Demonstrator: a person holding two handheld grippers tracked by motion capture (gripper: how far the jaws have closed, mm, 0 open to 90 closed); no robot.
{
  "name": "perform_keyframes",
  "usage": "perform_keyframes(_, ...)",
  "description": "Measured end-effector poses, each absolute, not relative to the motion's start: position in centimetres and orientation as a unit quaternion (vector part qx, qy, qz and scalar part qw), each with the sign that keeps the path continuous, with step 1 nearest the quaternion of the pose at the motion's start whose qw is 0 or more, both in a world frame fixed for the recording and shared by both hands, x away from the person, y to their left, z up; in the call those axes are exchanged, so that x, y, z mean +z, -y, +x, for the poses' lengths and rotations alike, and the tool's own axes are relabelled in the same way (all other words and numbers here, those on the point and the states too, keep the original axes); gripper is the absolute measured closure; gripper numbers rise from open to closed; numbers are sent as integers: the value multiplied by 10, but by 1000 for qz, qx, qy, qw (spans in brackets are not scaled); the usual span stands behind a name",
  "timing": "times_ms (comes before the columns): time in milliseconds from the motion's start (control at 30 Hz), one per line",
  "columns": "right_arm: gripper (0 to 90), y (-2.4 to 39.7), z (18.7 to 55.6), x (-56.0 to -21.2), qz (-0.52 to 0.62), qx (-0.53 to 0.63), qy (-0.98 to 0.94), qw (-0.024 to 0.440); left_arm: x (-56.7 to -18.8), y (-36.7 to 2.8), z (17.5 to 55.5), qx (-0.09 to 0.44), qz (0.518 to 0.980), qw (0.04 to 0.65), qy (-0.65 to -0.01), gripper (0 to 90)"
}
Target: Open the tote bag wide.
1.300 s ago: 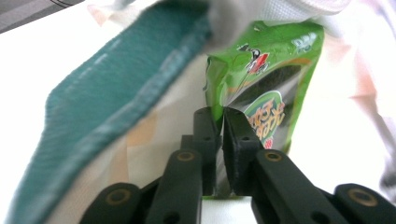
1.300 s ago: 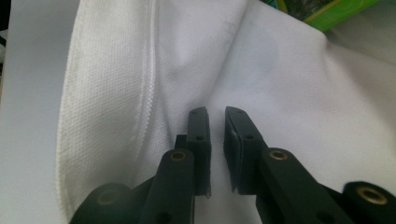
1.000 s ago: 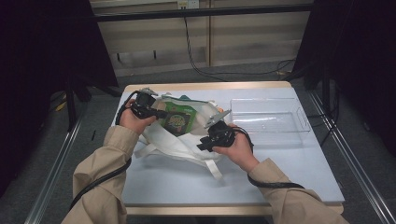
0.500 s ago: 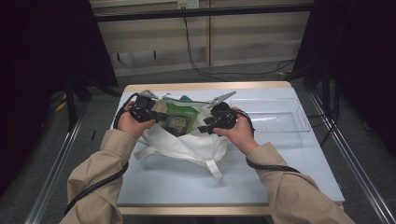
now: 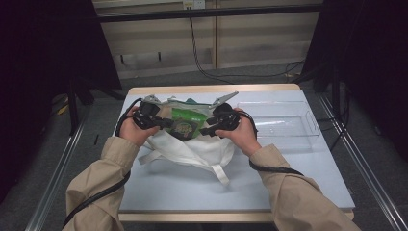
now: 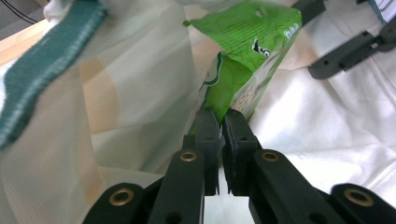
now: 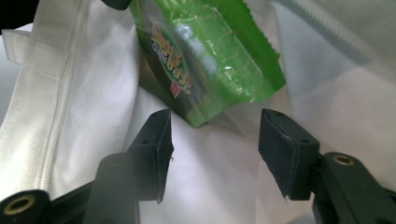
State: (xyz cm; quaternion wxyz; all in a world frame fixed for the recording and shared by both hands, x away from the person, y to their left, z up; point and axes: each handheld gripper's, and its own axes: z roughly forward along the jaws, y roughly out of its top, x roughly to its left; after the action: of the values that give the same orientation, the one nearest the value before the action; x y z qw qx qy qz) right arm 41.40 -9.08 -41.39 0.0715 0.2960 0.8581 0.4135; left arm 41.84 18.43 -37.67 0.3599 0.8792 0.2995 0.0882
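since the earlier frame the right gripper [image 5: 208, 130] has been carried from the near right edge of the white cloth bag [image 5: 192, 149] up to its mouth, and its jaws have just been opening; they now stand moderately apart with nothing pressed between them. the green snack packet [image 5: 185, 124] lies in the bag's mouth on the counter [image 5: 288, 163], between the two grippers. the left gripper [image 5: 166, 123] is clamped on the packet's left edge, jaws almost together. from the right gripper the packet lies just ahead and to the left, its long axis running roughly left to right, with one corner reaching toward the gap between the open jaws without touching them. both forearms are brought in from the near side, hands level, grippers pointed inward at each other. a clear plastic tray [image 5: 288, 122] sits to the right.
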Motion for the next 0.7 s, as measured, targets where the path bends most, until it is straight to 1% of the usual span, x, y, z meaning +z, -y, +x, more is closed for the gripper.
perform_keyframes(67,457,90,415,-412,292,427,-853,68,-376,-184,417,91,881,357,-297,859)
perform_keyframes(167,458,86,412,-408,278,426,-858,74,-376,-184,417,89,882,356,-297,858)
perform_keyframes(267,482,84,409,-409,273,430,-858,67,-376,-186,417,85,881,357,-297,854)
perform_keyframes(333,537,83,405,-407,259,422,-865,76,-378,-187,417,86,880,360,-299,851)
perform_keyframes(367,542,83,405,-407,254,421,-867,76,-378,-187,416,83,877,366,-301,849)
perform_keyframes(567,548,85,405,-407,246,414,-872,85,-375,-183,414,87,883,360,-290,845)
perform_keyframes(700,547,87,407,-407,243,412,-874,91,-374,-181,414,80,882,368,-284,844)
